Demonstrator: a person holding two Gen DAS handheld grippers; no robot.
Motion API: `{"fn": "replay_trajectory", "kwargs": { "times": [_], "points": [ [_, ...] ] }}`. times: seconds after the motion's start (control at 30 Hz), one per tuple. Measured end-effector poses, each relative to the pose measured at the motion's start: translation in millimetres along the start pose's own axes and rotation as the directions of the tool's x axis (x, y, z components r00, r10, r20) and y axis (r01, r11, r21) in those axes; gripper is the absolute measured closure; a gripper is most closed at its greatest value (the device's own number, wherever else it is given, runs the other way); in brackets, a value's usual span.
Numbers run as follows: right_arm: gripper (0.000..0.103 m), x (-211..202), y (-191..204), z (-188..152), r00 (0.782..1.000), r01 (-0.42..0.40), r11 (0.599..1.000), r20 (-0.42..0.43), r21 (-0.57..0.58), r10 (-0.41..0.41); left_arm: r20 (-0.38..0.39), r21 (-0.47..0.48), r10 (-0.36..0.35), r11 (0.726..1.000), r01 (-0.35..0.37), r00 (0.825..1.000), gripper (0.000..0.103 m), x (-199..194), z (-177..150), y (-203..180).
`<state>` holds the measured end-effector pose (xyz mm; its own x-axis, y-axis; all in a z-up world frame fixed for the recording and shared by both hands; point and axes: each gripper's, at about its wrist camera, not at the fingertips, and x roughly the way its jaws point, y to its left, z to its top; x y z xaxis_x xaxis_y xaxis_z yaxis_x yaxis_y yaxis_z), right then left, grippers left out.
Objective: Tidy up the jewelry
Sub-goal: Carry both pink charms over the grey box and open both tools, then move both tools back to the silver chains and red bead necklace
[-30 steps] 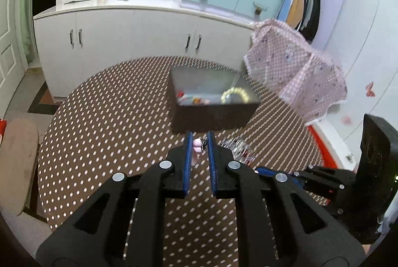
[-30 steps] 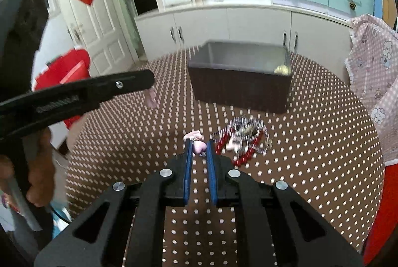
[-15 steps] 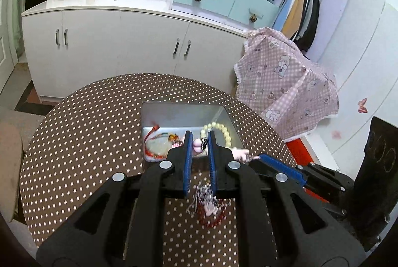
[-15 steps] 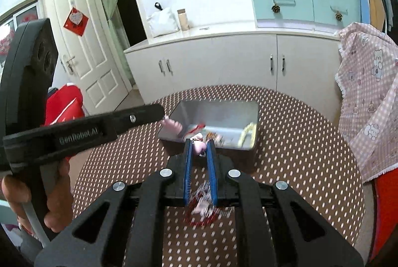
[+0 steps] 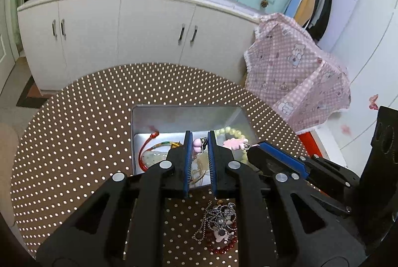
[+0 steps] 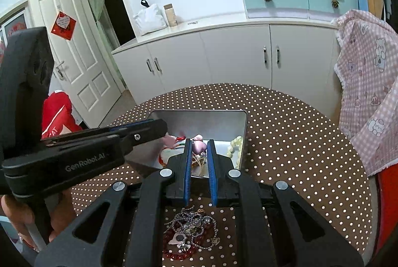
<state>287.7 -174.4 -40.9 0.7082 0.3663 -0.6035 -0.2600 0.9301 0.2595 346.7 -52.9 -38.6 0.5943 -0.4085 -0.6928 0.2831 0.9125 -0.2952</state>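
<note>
My left gripper is shut on a small pink charm and holds it over the open metal box. My right gripper is shut on another pink charm over the same box; that charm also shows in the left wrist view. In the box lie a red cord bracelet and a pale bead bracelet. A heap of silver chains and red beads lies on the dotted table in front of the box, also in the right wrist view.
The round table has a brown cloth with white dots. White cabinets stand behind it. A pink checked cloth hangs over something at the right. A white door is at the left.
Both grippers have risen from the table and moved forward over the box, each carrying its pink charm. The chain heap stays behind on the table.
</note>
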Motion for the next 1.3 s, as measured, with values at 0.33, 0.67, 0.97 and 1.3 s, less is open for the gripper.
{"fn": "replay_trajectory", "kwargs": {
  "times": [0.33, 0.67, 0.97, 1.3],
  "points": [
    [0.093, 4, -1, -1, 1.000, 0.000, 1.000, -0.011, 0.002, 0.000, -0.049, -0.014, -0.025, 1.000, 0.024, 0.998, 0.090, 11, -1, 8],
    [0.082, -9, -1, 0, 1.000, 0.002, 1.000, 0.019, 0.022, -0.003, -0.014, 0.005, -0.028, 1.000, 0.028, 1.000, 0.057, -18, -9, 9],
    [0.078, -57, -1, -11, 0.996, 0.004, 1.000, 0.087, 0.025, -0.007, 0.089, 0.015, 0.014, 1.000, -0.016, 0.996, 0.045, -68, -23, 6],
    [0.072, -91, -11, -50, 0.995, 0.027, 0.998, 0.095, 0.049, -0.031, 0.131, 0.062, 0.110, 0.991, -0.119, 0.985, 0.041, -86, -62, -3]
  ]
}}
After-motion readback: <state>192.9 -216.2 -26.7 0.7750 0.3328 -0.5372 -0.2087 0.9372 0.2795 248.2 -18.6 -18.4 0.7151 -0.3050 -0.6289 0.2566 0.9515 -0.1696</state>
